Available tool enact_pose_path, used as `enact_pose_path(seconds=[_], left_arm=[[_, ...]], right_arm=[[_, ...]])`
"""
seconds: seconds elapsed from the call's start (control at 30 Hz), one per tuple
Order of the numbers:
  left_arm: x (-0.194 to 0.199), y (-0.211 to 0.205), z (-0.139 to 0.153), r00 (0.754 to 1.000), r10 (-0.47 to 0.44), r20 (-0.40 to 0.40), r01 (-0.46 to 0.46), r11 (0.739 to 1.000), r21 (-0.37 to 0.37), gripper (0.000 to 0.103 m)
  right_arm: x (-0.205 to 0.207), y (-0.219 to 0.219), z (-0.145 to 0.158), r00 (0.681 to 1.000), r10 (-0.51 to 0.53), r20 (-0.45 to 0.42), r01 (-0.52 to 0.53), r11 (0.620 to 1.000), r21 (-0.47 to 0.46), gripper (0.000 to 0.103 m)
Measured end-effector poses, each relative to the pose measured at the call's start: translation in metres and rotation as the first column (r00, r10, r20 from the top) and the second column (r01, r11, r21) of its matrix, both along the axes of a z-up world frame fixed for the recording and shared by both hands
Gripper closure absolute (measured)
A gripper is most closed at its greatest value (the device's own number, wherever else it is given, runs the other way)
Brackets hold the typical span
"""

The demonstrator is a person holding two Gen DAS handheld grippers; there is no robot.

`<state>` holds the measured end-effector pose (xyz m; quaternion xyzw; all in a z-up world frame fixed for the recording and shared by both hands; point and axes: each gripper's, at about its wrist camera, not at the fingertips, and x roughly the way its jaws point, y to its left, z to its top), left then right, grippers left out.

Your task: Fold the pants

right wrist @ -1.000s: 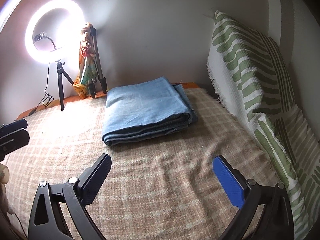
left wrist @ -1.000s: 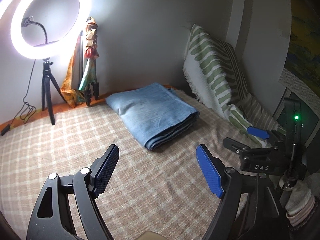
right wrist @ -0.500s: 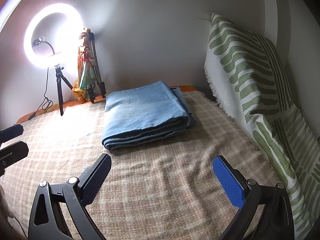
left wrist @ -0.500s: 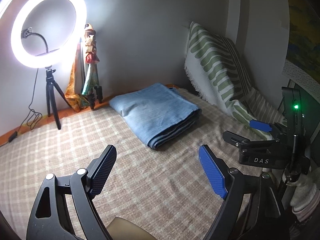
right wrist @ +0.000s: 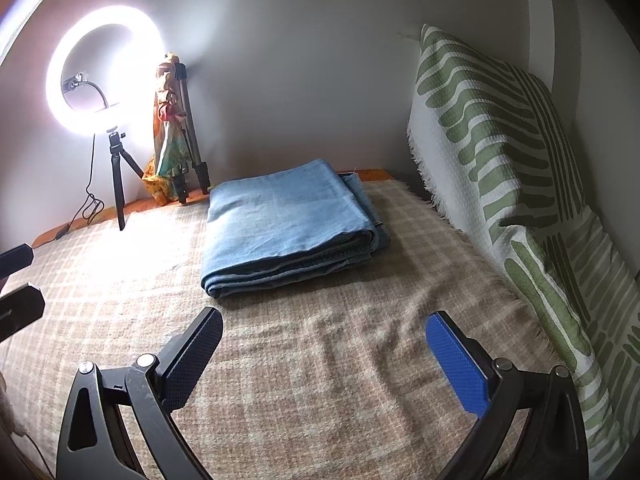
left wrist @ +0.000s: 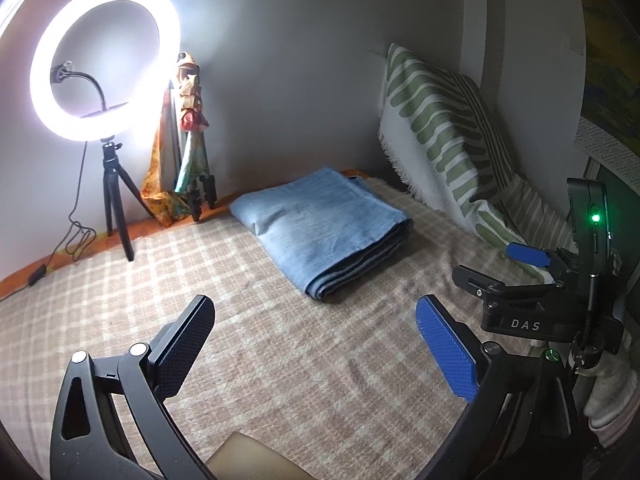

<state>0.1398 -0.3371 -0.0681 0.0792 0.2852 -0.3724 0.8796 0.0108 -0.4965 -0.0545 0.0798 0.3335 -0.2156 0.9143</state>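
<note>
The light blue pants lie folded into a thick rectangle on the checked beige blanket, near the back wall. In the right wrist view the pants show stacked layers along their near edge. My left gripper hovers over the blanket well short of the pants; its jaws are opening and nothing is between them. My right gripper stands open over bare blanket, also short of the pants and holding nothing. The right gripper's body shows at the right of the left wrist view.
A lit ring light on a small tripod stands at the back left with its cable trailing. A second tripod draped in a colourful cloth leans beside it. A green-striped white cushion lines the right wall.
The left gripper's jaws have spread wider apart. The left view has shifted slightly, so the pants sit a little lower in it. The right gripper has stayed put.
</note>
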Motion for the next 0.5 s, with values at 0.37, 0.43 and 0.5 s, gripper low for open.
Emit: enact_pose_path(seconds=[0.37, 0.43, 0.5], left_arm=[[-0.0007, -0.0009, -0.0006, 1.000, 0.010, 0.004, -0.010, 1.000, 0.019, 0.002], [-0.0010, -0.0008, -0.0006, 1.000, 0.008, 0.004, -0.008, 1.000, 0.018, 0.002], [-0.0019, -0.0003, -0.0003, 1.000, 0.007, 0.007, -0.007, 1.000, 0.018, 0.002]], right_arm=[[0.0024, 0.0004, -0.0012, 1.000, 0.003, 0.001, -0.003, 1.000, 0.007, 0.000], [0.0027, 0.0010, -0.0016, 1.000, 0.003, 0.000, -0.003, 1.000, 0.007, 0.000], [0.0036, 0.0015, -0.0022, 1.000, 0.005, -0.002, -0.005, 1.000, 0.008, 0.000]])
